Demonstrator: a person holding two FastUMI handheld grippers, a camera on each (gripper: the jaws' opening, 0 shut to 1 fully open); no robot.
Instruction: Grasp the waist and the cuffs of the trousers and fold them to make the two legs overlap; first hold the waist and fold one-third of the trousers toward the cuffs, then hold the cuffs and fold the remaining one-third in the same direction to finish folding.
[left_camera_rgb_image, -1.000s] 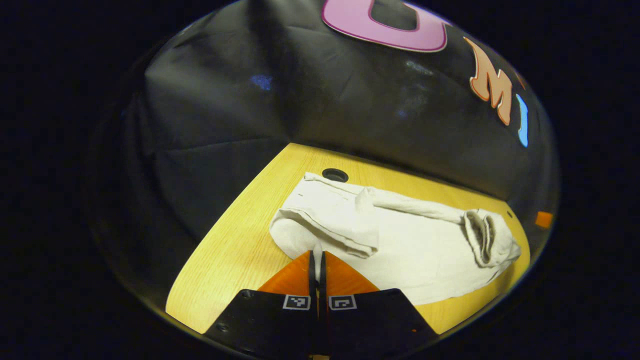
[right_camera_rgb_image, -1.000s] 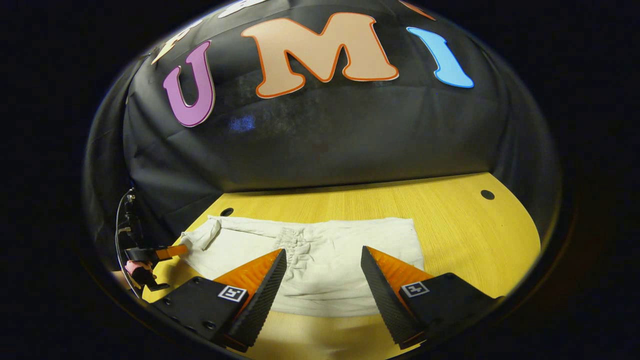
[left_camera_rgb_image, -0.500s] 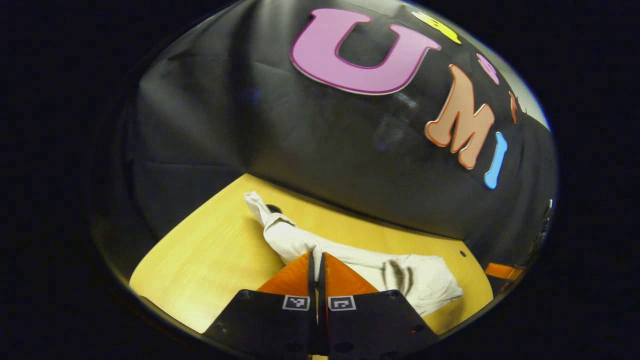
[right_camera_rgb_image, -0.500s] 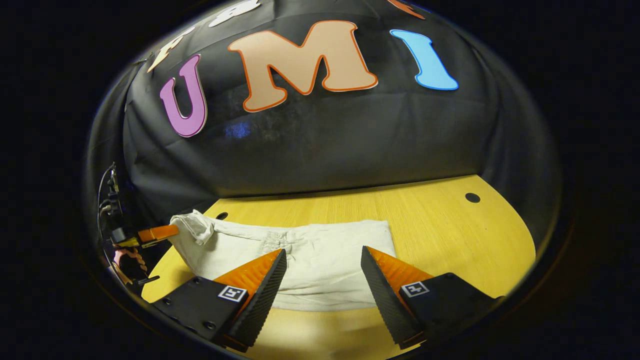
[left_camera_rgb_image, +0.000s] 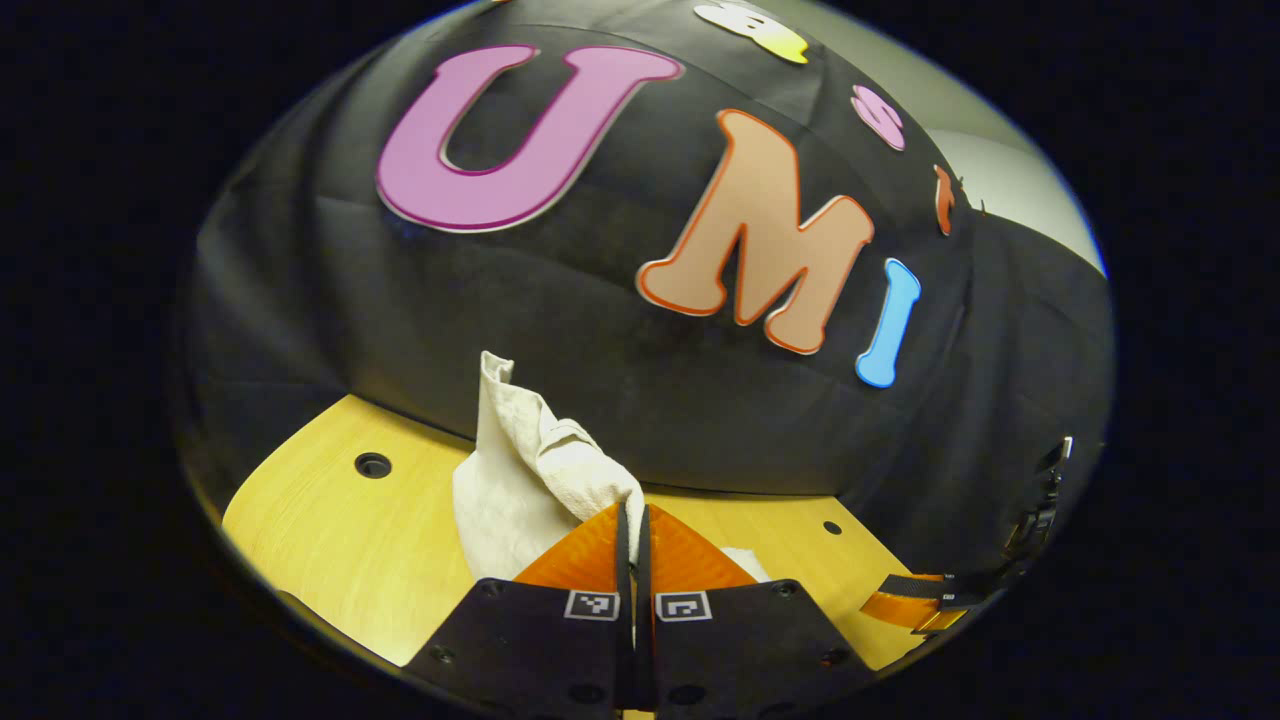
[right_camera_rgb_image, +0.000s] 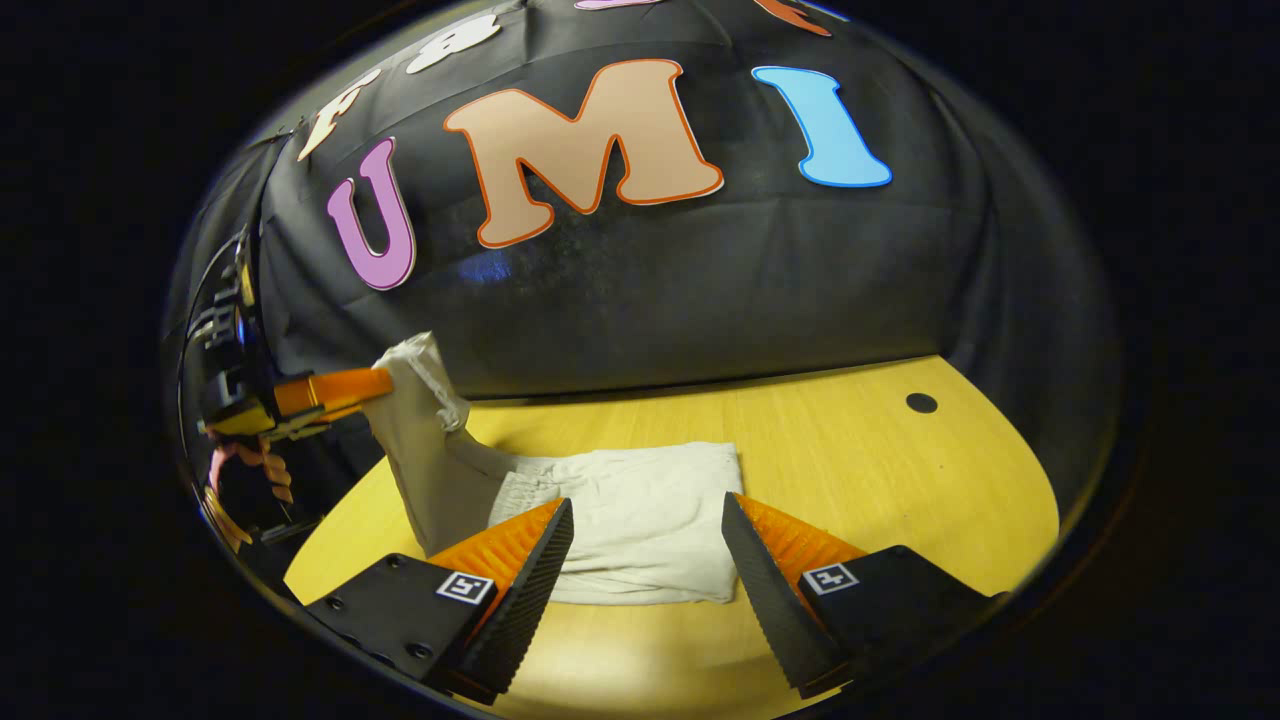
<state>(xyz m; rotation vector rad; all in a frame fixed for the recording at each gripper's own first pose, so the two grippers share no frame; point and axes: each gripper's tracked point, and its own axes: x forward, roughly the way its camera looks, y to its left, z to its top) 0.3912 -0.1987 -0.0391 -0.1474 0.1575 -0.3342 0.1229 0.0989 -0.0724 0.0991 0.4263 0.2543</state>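
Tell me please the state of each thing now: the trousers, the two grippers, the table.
trousers: one end lifted off the table, the rest lying flat
left gripper: shut on the trousers, raised
right gripper: open, above the flat part, holding nothing
table: bears the trousers

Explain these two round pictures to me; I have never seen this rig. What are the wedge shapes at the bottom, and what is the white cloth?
A person holds a two-finger gripper in each hand; a fisheye camera rides on each and looks along its fingers. In the left gripper view, the left gripper is shut on one end of the white trousers, lifting it off the wooden table. In the right gripper view, the right gripper hangs open above the folded part of the trousers lying on the table, touching nothing. The left gripper also shows there at the left, farther off, with the raised cloth end.
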